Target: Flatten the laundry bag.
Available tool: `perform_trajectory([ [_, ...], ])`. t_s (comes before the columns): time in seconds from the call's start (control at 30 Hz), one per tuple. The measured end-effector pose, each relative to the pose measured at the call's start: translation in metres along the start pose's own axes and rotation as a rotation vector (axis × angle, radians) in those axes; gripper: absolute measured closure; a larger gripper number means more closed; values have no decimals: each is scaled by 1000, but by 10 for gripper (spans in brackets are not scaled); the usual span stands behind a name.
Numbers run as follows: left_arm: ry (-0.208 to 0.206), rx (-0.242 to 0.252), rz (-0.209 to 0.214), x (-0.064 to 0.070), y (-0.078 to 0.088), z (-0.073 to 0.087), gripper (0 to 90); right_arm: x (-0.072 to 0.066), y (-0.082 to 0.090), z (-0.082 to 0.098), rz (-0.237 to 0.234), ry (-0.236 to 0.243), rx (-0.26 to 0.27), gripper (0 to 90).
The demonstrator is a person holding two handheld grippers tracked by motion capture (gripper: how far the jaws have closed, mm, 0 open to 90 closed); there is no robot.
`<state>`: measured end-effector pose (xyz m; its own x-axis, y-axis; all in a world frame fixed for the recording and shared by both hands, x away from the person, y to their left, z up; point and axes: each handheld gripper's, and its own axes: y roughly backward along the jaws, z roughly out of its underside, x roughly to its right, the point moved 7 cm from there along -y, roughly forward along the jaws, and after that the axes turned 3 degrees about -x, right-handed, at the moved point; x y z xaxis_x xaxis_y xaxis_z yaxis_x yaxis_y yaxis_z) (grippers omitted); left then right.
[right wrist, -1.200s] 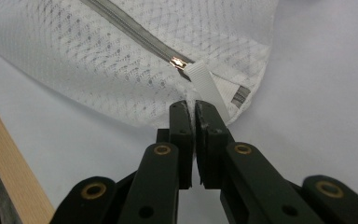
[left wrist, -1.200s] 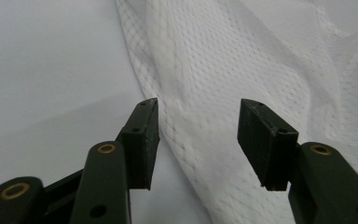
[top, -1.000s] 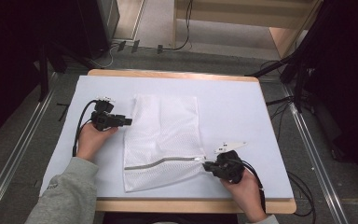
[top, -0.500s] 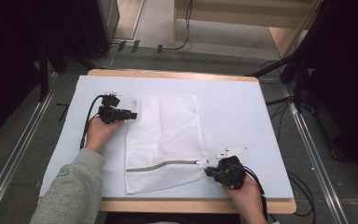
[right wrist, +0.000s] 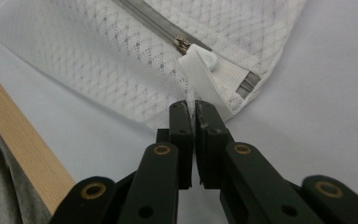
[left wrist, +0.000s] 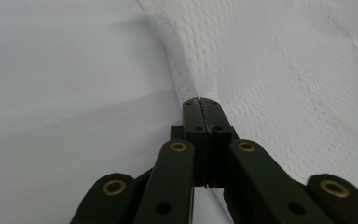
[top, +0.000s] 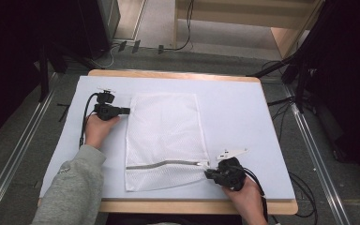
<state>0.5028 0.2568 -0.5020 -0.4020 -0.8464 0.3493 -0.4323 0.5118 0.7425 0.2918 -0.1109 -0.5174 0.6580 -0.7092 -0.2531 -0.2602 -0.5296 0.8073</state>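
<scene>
A wooden table edge fronts a pale blue mat bearing a white mesh bag. The right gripper pinches its near corner; the left gripper, jaws just closed, clamps its far left edge. Beyond: grey floor, cables.

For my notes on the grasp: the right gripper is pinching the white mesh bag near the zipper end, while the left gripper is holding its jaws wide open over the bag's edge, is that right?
Not quite. The left gripper is not open: the left gripper view shows its jaws closed on the edge of the white mesh bag. The right gripper does pinch the bag near the zipper end.
</scene>
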Motion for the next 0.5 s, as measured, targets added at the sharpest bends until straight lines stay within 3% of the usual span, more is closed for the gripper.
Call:
perform_trajectory([
  [0.2, 9, 17, -33, -9, 2, -3, 900, -10, -3, 0, -18, 30, -3, 876],
  [0.33, 6, 11, -10, -7, 0, -3, 898, -13, -5, -1, -30, 41, -4, 852],
  [0.5, -9, 14, 21, -1, 0, -3, 753, -10, 3, -11, -37, 45, 75, 753],
])
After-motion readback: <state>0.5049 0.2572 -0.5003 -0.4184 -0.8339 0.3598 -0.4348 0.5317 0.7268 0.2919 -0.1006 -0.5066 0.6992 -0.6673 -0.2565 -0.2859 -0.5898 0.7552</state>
